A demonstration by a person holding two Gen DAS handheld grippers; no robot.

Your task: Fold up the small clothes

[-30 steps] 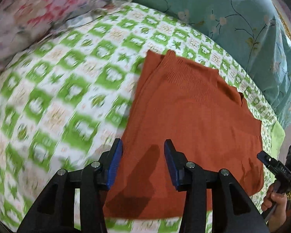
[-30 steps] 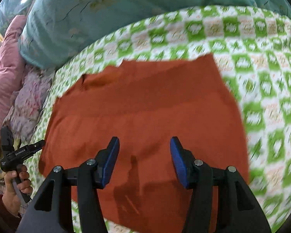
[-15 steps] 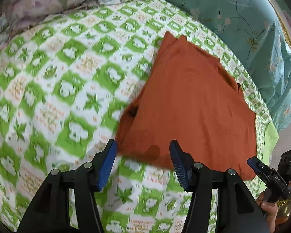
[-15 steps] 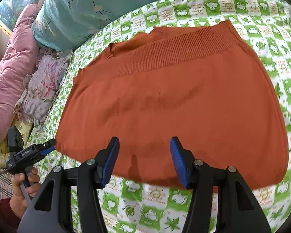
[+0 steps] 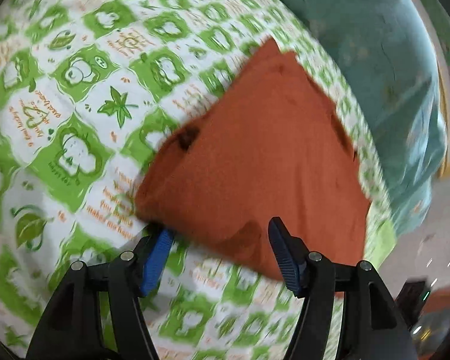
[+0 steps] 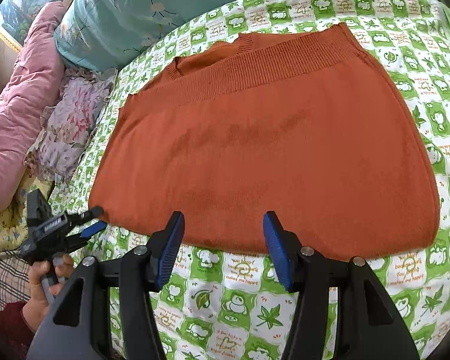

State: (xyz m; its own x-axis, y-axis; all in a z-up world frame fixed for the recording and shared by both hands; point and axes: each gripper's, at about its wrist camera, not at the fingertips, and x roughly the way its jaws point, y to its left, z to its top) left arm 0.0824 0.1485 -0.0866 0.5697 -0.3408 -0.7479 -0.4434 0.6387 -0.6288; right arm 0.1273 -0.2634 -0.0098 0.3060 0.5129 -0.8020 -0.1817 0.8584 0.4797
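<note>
The orange knit top (image 6: 267, 150) lies flat on the green-and-white checked bedspread (image 6: 315, 294), already folded once, its ribbed band at the far side. The left gripper (image 5: 222, 252), whose jaws have just been opening, straddles the near-left corner without pinching it, so it should settle over both layers before closing. The right gripper (image 6: 223, 249) hangs released at the near edge, best placed at the near-right corner so both corners lift evenly.

A bed under a green-and-white checked sheet (image 6: 243, 273) carries a folded rust-orange knit garment (image 6: 270, 150), lying flat mid-bed. Along the far edge lies a teal floral quilt (image 6: 135, 9); at the left edge, a pink quilt (image 6: 21, 105) and floral cloth (image 6: 72, 126).
</note>
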